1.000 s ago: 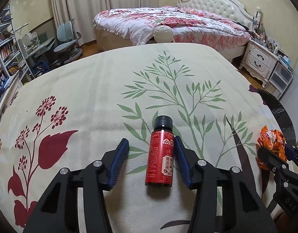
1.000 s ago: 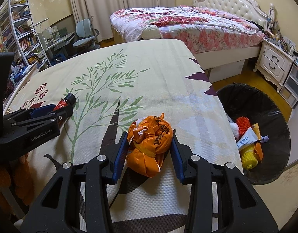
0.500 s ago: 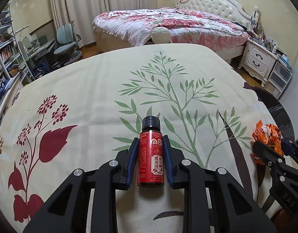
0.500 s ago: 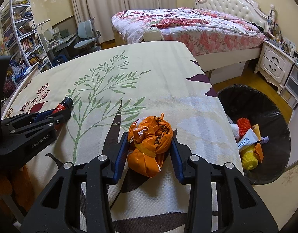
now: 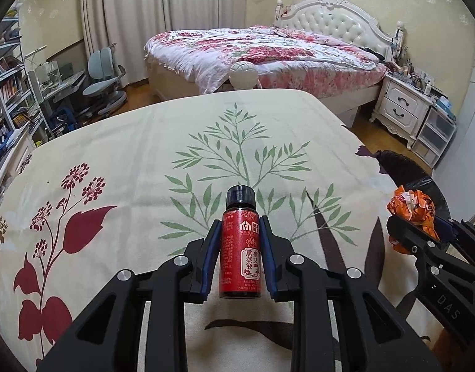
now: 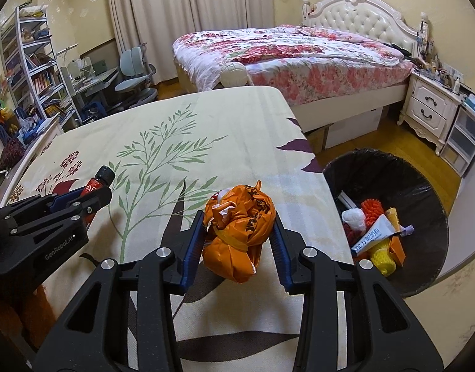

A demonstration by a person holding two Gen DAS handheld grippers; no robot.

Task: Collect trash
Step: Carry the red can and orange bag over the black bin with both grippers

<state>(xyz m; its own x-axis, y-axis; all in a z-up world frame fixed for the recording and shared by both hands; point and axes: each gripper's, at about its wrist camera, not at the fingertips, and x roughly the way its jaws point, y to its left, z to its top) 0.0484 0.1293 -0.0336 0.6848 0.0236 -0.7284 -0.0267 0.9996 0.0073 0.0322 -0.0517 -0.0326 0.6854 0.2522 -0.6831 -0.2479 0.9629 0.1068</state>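
Left gripper [image 5: 239,226] is clamping the red bottle [image 5: 240,260] (black cap forward); right gripper [image 6: 239,224] is squeezing the orange wrapper [image 6: 239,235] near the tablecloth's [image 6: 231,130] right edge, beside the bin [image 6: 423,192].

Both wrist views look forward, low over the floral sheet [image 5: 138,142] (shared), toward the bed [image 6: 299,49].
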